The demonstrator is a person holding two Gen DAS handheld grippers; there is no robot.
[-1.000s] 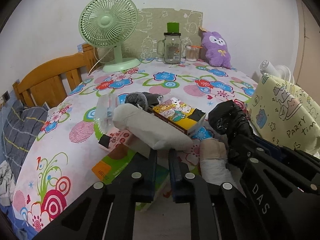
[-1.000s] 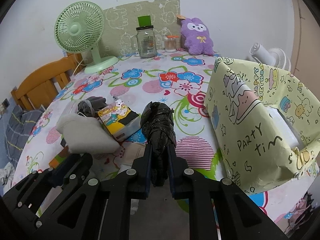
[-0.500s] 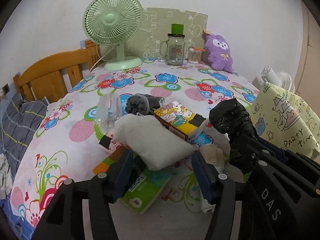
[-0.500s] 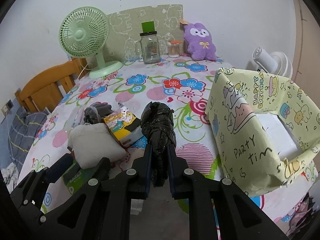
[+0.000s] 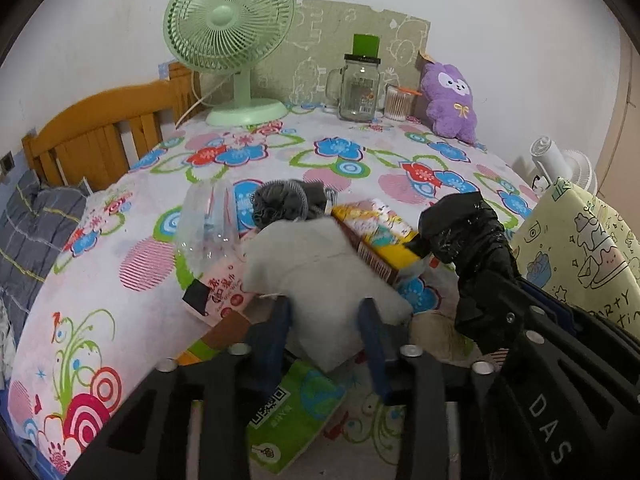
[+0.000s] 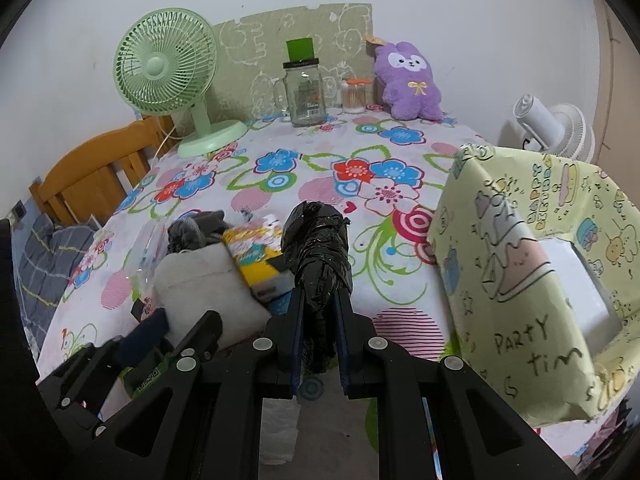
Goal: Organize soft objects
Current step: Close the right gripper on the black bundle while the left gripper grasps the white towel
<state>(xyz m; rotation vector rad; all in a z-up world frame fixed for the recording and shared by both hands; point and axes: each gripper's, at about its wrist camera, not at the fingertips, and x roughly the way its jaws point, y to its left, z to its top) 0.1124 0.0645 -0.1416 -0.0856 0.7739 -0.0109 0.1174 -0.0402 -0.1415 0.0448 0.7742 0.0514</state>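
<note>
A white soft pouch (image 5: 320, 280) lies on the pile of items on the floral tablecloth. My left gripper (image 5: 326, 312) is open, its blue fingers on either side of the pouch's near end. The pouch also shows in the right wrist view (image 6: 200, 292). My right gripper (image 6: 319, 312) is shut on a black plastic bag roll (image 6: 320, 256) and holds it above the table; the roll also shows in the left wrist view (image 5: 472, 256). A grey knitted item (image 5: 284, 200) lies behind the pouch. A purple plush toy (image 6: 412, 80) sits at the far edge.
A yellow party-print bag (image 6: 520, 280) stands open at the right. A yellow box (image 5: 376, 240), green packet (image 5: 296, 412), pink packet (image 5: 224, 292) and clear plastic (image 5: 208, 224) surround the pouch. A green fan (image 5: 228, 36), jar (image 5: 360, 88) and wooden chair (image 5: 100, 136) stand behind.
My left gripper let go of the white pouch and opened wide, then narrowed around the pouch's near end. The pouch dropped onto the pile. The right gripper kept hold of the black roll.
</note>
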